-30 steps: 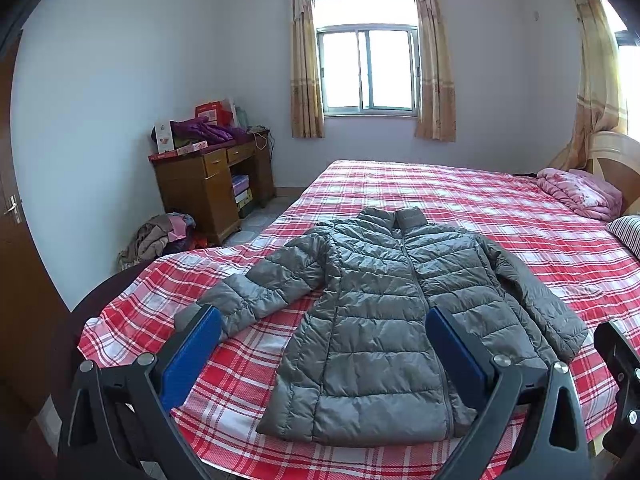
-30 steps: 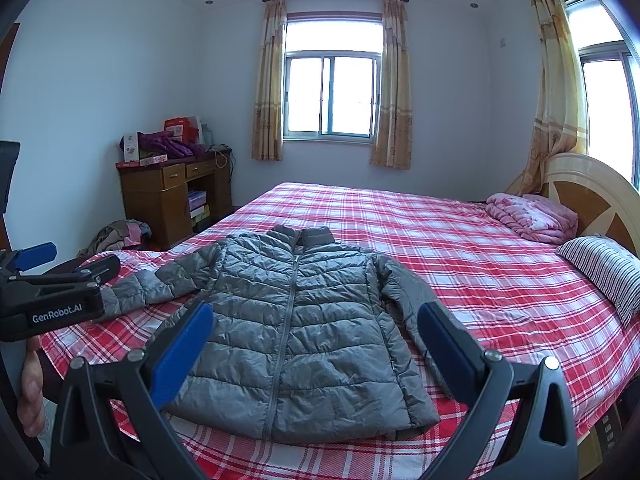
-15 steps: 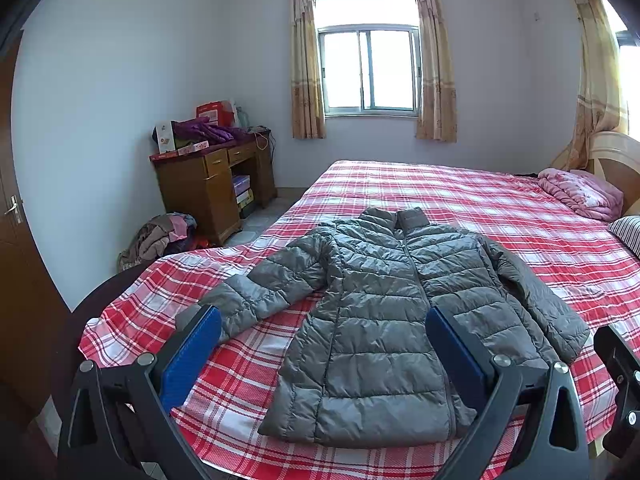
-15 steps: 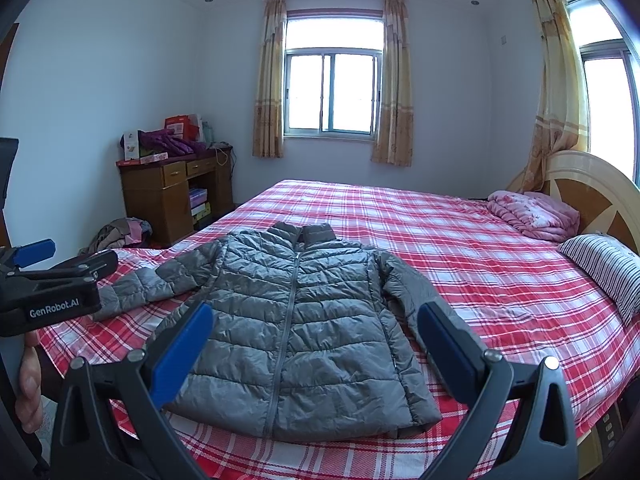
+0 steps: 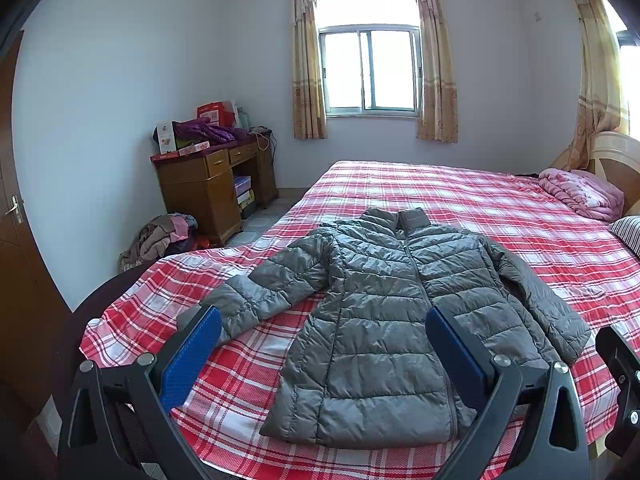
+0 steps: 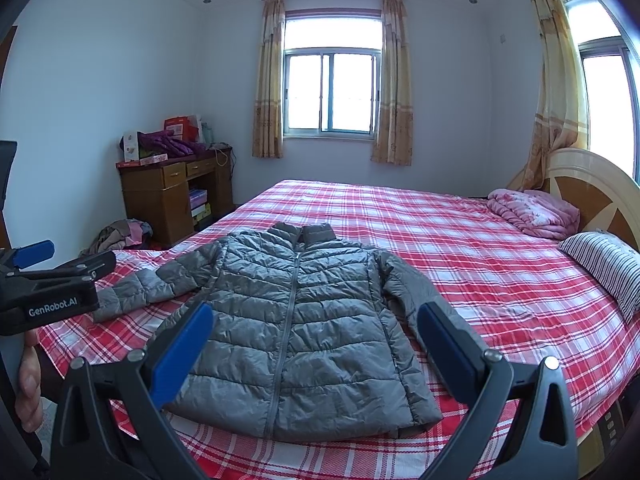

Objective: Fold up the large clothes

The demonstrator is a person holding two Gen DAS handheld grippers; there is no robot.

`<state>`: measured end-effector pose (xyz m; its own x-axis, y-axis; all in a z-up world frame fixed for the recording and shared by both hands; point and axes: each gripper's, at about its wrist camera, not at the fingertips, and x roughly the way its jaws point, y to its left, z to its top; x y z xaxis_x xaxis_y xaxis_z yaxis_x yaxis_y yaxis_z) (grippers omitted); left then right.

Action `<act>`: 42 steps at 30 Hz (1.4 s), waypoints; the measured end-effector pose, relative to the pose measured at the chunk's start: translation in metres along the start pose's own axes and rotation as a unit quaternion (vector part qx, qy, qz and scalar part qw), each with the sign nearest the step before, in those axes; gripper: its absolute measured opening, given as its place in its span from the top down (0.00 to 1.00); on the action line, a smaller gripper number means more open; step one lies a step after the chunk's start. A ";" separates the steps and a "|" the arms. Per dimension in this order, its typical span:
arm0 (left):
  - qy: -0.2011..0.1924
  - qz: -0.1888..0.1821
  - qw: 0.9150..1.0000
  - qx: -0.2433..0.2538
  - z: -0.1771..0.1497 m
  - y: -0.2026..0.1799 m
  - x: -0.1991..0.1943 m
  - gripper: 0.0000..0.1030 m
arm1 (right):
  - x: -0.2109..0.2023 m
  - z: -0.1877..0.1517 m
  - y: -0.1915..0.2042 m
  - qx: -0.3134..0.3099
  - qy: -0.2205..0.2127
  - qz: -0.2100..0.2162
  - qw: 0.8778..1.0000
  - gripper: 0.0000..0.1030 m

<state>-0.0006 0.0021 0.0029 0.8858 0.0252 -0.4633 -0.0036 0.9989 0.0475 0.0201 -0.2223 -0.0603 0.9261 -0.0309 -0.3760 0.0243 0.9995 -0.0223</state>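
A grey quilted puffer jacket [image 5: 384,312] [image 6: 296,316] lies flat and zipped, front up, on the red plaid bed [image 5: 460,200] [image 6: 460,248]. Its collar points toward the window. One sleeve stretches out to the left; the other lies along its right side. My left gripper [image 5: 324,344] hovers open above the near bed edge, short of the jacket's hem, with nothing between its blue pads. My right gripper [image 6: 316,340] is open too, held above the hem. The left gripper's body [image 6: 48,288] shows at the left of the right wrist view, with a hand below it.
A folded pink quilt [image 6: 536,212] and a striped pillow [image 6: 604,264] lie by the headboard at right. A wooden desk [image 5: 212,184] piled with boxes and clothes stands by the left wall. A heap of clothes [image 5: 164,236] lies on the floor beside it.
Both views have shifted only slightly; the jacket sits a little lower in the frames. Both grippers stay open and the jacket has not been touched.
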 end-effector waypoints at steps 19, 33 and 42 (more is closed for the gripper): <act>0.003 -0.009 1.000 0.007 -0.006 0.002 0.011 0.01 | 0.006 -0.005 -0.003 0.003 0.004 0.008 1.000 0.00; 0.056 0.010 0.996 0.068 -0.026 -0.023 0.140 0.01 | 0.110 -0.043 -0.134 0.112 0.098 -0.085 0.985 0.00; 0.096 0.008 0.992 0.079 -0.032 -0.052 0.230 0.01 | 0.156 -0.095 -0.238 0.220 0.173 -0.161 0.946 0.04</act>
<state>0.1890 -0.0424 -0.1341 0.7812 0.0638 -0.6211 0.0688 0.9799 0.1872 0.1232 -0.4663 -0.2013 0.6671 -0.2605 -0.6979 0.5095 0.8431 0.1723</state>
